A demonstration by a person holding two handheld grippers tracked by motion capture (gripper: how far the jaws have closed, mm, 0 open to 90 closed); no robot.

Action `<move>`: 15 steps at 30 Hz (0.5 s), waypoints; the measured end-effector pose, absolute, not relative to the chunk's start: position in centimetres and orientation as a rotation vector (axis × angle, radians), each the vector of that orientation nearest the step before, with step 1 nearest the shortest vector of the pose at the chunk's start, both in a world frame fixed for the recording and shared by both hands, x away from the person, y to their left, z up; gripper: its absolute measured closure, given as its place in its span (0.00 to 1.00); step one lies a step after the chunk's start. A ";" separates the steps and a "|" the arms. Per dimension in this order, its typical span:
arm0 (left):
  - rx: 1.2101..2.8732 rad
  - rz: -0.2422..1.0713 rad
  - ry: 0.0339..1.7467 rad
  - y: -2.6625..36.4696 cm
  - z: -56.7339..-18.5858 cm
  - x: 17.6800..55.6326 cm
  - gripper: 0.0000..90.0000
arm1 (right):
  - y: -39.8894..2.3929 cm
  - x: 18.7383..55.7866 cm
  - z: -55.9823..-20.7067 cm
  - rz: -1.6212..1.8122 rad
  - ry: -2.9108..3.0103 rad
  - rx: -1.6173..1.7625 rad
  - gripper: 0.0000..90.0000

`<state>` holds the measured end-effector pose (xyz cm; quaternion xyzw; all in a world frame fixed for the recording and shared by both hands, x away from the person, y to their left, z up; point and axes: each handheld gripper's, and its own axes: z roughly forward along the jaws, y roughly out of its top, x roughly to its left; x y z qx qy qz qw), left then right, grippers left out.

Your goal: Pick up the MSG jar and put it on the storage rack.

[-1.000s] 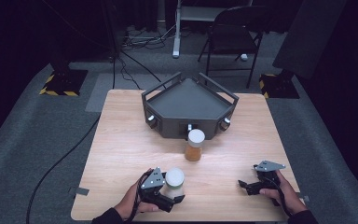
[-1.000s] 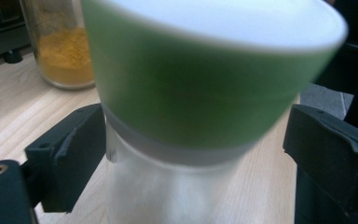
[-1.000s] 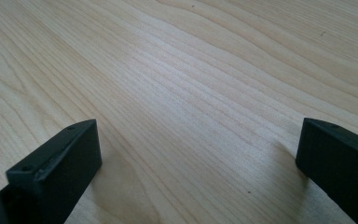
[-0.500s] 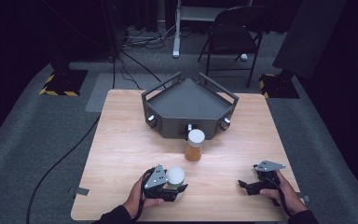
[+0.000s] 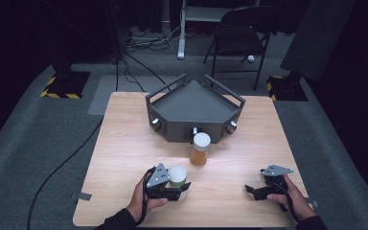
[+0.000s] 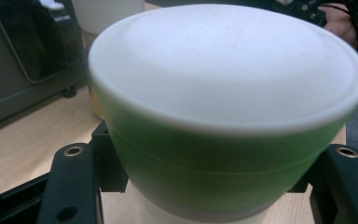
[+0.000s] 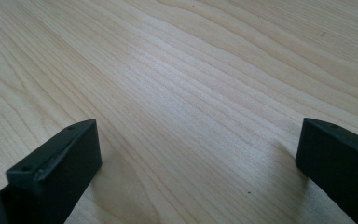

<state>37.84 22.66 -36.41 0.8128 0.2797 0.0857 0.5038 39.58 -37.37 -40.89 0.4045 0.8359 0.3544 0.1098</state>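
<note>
A small green container with a white lid (image 5: 178, 173) stands near the table's front edge, left of centre. My left gripper (image 5: 181, 192) is shut on it, one black jaw against each side of the green wall (image 6: 223, 168). The lid (image 6: 223, 79) takes up most of the left gripper view. An amber jar with a white lid (image 5: 201, 149) stands upright just beyond it, in front of the dark tray. My right gripper (image 5: 251, 191) rests low at the front right, open, with bare wood between its jaws (image 7: 198, 158).
A dark angular tray with raised rails (image 5: 194, 111) sits at the table's far middle, with knobs on its front faces. The wooden tabletop (image 5: 124, 143) is bordered by grey carpet. A cable (image 5: 62, 163) runs along the floor at left, and a chair (image 5: 239, 28) stands behind.
My left gripper and the green container have shifted slightly over the front of the table. The right gripper and the amber jar have stayed in place.
</note>
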 end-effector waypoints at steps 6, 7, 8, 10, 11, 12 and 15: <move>1.977 0.239 0.669 22.5 -35.2 38.3 0.39 | -37.4 39.6 -40.9 1.041 2.457 1.188 0.00; 1.972 0.248 0.668 22.6 -35.0 38.4 0.39 | -37.4 39.6 -40.9 1.041 2.457 1.188 0.00; 1.962 0.251 0.672 22.7 -34.9 38.5 0.39 | -37.4 39.6 -40.9 1.041 2.457 1.188 0.00; 1.957 0.260 0.678 22.7 -34.4 38.6 0.39 | -37.4 39.6 -40.9 1.041 2.457 1.188 0.00; 1.953 0.265 0.683 22.7 -34.2 38.7 0.39 | -37.4 39.6 -40.9 1.041 2.457 1.188 0.00; 1.951 0.271 0.682 22.6 -34.1 38.8 0.39 | -37.4 39.6 -40.9 1.041 2.457 1.188 0.00; 1.952 0.286 0.668 22.5 -33.6 39.1 0.39 | -37.4 39.5 -40.9 1.041 2.456 1.188 0.00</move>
